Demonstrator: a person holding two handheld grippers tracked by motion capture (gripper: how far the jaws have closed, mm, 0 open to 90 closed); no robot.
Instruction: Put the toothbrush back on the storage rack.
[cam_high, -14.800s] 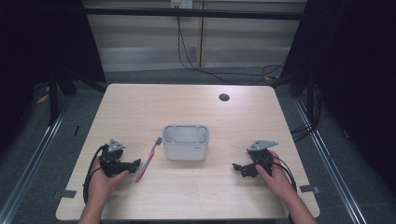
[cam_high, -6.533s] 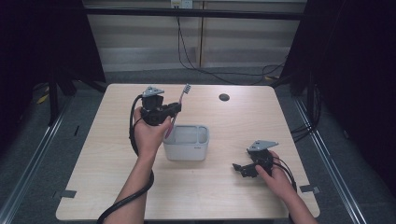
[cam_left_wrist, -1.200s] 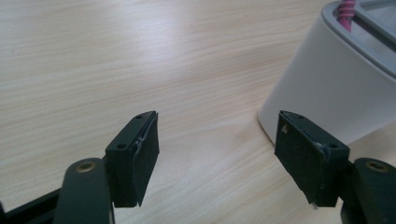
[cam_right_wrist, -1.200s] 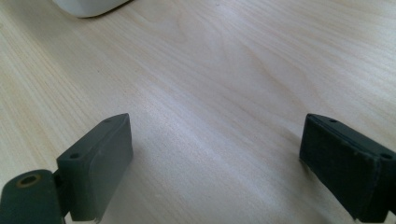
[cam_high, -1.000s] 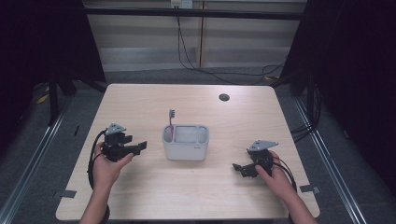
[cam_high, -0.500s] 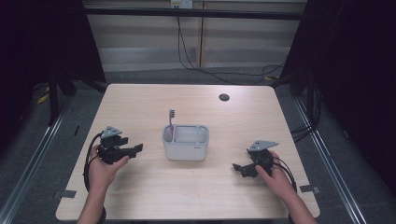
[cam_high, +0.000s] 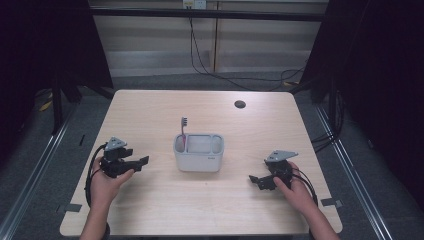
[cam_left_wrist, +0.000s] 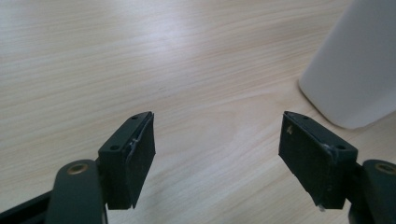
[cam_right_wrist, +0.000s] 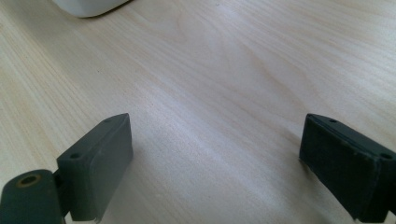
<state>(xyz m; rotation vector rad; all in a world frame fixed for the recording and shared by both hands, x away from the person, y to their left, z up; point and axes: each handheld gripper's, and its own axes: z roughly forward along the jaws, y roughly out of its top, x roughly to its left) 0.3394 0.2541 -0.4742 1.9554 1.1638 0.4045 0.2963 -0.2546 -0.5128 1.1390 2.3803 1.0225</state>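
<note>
At the centre of the worktop (cam_high: 150, 115), a white holder (cam_high: 198, 152) carries a pink toothbrush (cam_high: 183, 131) standing upright in its left compartment, bristles up. Left of it, the left hand-held gripper (cam_high: 143, 161) rests with jaws apart and nothing between them. Near the right edge, the right hand-held gripper (cam_high: 254, 179) lies likewise spread and empty, well apart from the holder.

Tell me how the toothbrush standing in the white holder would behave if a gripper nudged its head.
The toothbrush stands upright in the left compartment of the holder, most of it above the rim, so it would probably lean or rattle. It looks thin and light, likely easy to lift out. The holder looks broad-based, so it would probably slide, not tip.
</note>
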